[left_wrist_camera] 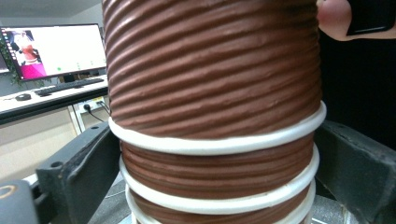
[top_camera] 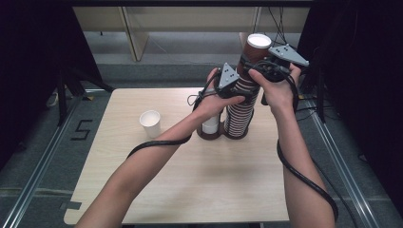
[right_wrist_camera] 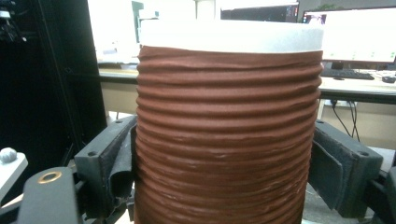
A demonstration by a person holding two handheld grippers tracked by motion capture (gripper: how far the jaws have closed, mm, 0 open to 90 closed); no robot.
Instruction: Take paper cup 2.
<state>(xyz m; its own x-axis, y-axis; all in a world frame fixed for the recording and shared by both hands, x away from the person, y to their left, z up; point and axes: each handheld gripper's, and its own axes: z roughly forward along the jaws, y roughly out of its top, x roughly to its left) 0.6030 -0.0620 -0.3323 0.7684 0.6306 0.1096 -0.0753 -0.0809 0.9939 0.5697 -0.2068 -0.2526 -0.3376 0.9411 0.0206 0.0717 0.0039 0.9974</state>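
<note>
A pale wooden surface (top_camera: 190,190) stands between dark curtains, carrying a tall stack of ribbed brown cups (top_camera: 240,111), with a lone white cup (top_camera: 150,123) well off toward the left gripper's side. The left gripper (left_wrist_camera: 215,154) has its fingers (left_wrist_camera: 74,172) closed around the stack below a white rim. The right gripper (right_wrist_camera: 224,158) sits higher, its fingers (right_wrist_camera: 109,158) pressing both sides of the top cup (right_wrist_camera: 229,126).

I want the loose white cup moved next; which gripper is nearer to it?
Left. The left gripper is on the stack of brown cups, right of the white cup; the right gripper is higher and farther right.
</note>
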